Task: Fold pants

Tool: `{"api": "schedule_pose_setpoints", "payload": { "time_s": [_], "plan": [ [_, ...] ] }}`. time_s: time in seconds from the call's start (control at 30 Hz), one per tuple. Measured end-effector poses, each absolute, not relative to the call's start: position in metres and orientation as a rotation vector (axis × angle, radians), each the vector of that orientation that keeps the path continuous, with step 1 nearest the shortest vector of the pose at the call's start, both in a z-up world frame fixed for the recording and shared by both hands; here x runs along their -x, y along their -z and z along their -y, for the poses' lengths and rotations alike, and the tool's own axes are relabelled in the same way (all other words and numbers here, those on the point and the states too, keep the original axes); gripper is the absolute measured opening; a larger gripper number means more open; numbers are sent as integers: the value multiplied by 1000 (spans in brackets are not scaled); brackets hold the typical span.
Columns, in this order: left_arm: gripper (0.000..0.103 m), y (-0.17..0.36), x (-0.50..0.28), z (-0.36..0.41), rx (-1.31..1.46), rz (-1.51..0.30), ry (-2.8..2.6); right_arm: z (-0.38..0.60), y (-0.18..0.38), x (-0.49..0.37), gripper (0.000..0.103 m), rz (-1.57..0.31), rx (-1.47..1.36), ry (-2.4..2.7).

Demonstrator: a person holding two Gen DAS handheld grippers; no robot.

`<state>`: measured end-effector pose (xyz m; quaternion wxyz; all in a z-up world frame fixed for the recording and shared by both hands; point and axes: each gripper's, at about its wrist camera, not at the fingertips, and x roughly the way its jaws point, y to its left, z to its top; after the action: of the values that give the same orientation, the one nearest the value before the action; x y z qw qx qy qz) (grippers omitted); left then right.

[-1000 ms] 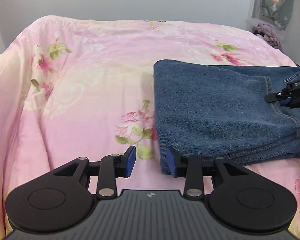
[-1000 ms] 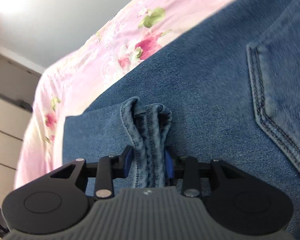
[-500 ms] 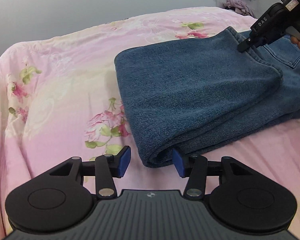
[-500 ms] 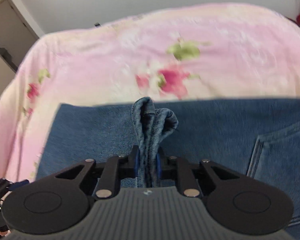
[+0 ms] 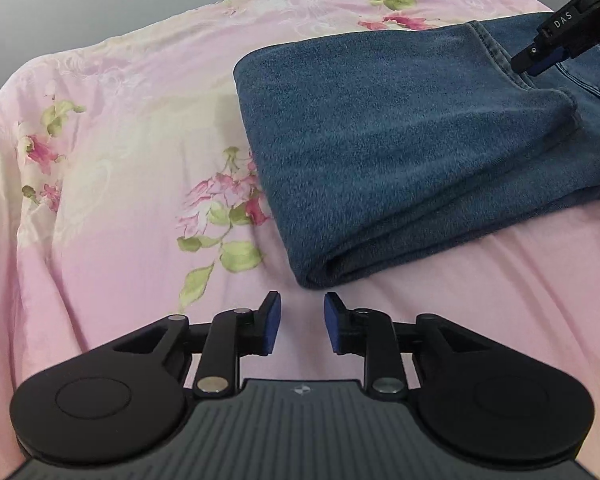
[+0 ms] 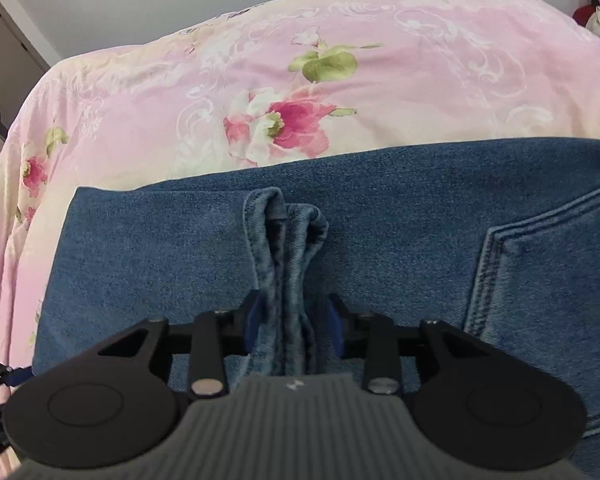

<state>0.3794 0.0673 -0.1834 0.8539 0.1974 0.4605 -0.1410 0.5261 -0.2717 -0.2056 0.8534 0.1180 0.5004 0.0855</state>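
Observation:
Blue denim pants [image 5: 400, 152] lie folded over on a pink floral bed cover [image 5: 120, 168]. My left gripper [image 5: 302, 318] is open and empty, just short of the near fold corner of the pants. My right gripper [image 6: 294, 318] stands over the pants [image 6: 160, 264] with the bunched hem cuffs [image 6: 288, 240] between its jaws; the jaws have spread and the blue pads sit slightly off the cloth. A back pocket [image 6: 540, 264] lies to the right. The right gripper also shows in the left wrist view [image 5: 540, 60] at the hem edge.
The bed cover [image 6: 300, 80] spreads behind and to the left of the pants. A grey wall is behind the bed. A cabinet or door [image 6: 4, 64] stands at far left, and bundled clothes [image 6: 596, 16] lie at far right.
My left gripper has backed off the fold corner and lifted slightly. My right gripper's jaws have widened around the cuffs, which now rest on the pants.

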Motion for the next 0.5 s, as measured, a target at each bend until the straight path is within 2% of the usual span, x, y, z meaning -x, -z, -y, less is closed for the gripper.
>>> {"api": "schedule_pose_setpoints", "payload": {
  "time_s": [0.17, 0.23, 0.3, 0.5],
  "plan": [
    [34, 155, -358, -75, -299, -946, 327, 310, 181, -489, 32, -1034, -159, -153],
    [34, 139, -356, -65, -248, -915, 330, 332, 168, -472, 39, -1024, -171, -141],
    [34, 124, -359, -48, -198, -886, 345, 356, 155, -454, 48, -1019, -173, -112],
    [34, 96, -374, 42, -285, -842, 431, 427, 141, -409, 49, -1067, -147, -47]
  ]
}}
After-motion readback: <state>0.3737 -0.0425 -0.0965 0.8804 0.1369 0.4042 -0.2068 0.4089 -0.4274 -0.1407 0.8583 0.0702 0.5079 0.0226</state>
